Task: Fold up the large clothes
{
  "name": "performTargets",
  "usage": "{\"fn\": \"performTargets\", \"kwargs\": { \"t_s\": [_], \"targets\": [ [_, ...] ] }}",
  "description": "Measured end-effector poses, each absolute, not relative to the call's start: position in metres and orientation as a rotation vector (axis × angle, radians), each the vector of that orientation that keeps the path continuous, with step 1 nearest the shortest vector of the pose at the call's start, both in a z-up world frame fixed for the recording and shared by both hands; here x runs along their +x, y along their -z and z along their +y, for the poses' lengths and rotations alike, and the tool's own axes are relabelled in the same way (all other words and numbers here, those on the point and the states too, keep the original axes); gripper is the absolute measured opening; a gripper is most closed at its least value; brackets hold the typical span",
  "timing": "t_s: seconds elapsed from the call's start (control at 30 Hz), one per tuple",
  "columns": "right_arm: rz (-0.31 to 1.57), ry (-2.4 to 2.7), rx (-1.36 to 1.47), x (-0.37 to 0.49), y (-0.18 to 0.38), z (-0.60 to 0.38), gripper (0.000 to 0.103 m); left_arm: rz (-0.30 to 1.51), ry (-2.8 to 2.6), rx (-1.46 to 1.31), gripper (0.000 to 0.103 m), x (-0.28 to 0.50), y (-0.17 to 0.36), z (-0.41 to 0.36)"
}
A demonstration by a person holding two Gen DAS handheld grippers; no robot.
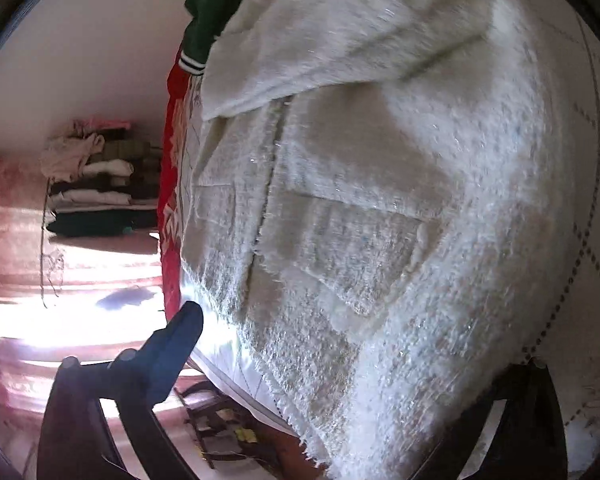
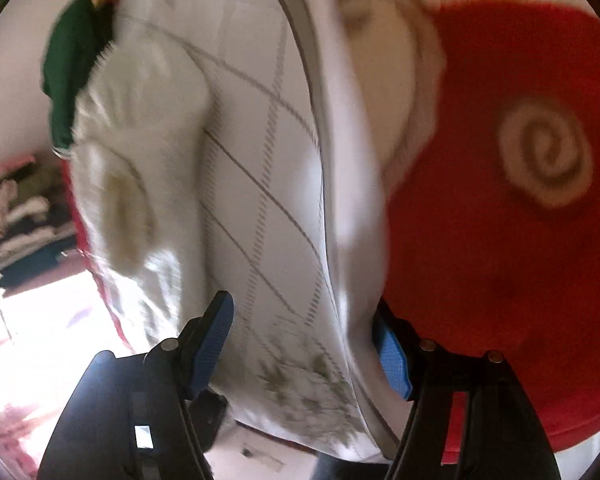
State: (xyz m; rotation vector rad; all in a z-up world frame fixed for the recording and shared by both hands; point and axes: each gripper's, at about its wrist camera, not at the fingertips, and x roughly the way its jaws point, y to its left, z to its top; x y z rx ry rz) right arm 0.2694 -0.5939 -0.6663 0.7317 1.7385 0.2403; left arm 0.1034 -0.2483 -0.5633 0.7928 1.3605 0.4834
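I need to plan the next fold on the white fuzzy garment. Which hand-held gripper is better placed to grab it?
Left, probably. The left hand-held gripper sits open right at the white fuzzy garment; the right hand-held gripper faces bare mattress.

White, red and green cloth on a grid-lined mattress

The jacket [image 1: 360, 200] is off-white tweed flecked with pale grey and glinting threads, its edges frayed. At its 11 o'clock lies a dark green garment [image 1: 208, 4] with a white-and-black striped cuff. The mattress [image 2: 260, 184] is white with a grey diamond grid, grey leaf prints and grey piping. At its 3 o'clock a red cloth [image 2: 500, 260] bears a beige spiral. The fingers [image 2: 216, 340] carry blue ribbed pads on black frames. A stack of clothes [image 1: 100, 188] at 9 o'clock shows white, black, olive and teal.
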Motion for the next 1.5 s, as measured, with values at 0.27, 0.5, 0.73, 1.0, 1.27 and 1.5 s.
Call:
{"fn": "performTargets", "kwargs": {
  "t_s": [0.27, 0.5, 0.73, 1.0, 1.27, 1.5],
  "targets": [
    [1.682, -0.322, 0.898, 0.254, 0.646, -0.575, 0.075, 1.374, -0.396, 0.698, 0.015, 0.106, 0.546, -0.257],
    [1.523, -0.22, 0.864, 0.248, 0.581, -0.558, 0.075, 1.385, -0.384, 0.67, 0.012, 0.111, 0.535, -0.256],
    [1.525, -0.378, 0.992, 0.27, 0.575, -0.548, 0.081, 1.393, -0.381, 0.658, 0.012, 0.116, 0.529, -0.255],
    [1.571, -0.522, 1.363, 0.282, 0.705, -0.469, 0.088, 1.403, -0.373, 0.668, 0.012, 0.121, 0.529, -0.252],
    [1.552, -0.646, 1.323, 0.298, 0.729, -0.42, 0.093, 1.42, -0.366, 0.638, 0.012, 0.125, 0.529, -0.245],
    [1.625, -0.551, 1.183, 0.304, 0.71, -0.397, 0.026, 1.421, -0.369, 0.564, 0.009, 0.13, 0.513, -0.23]
  ]
}}
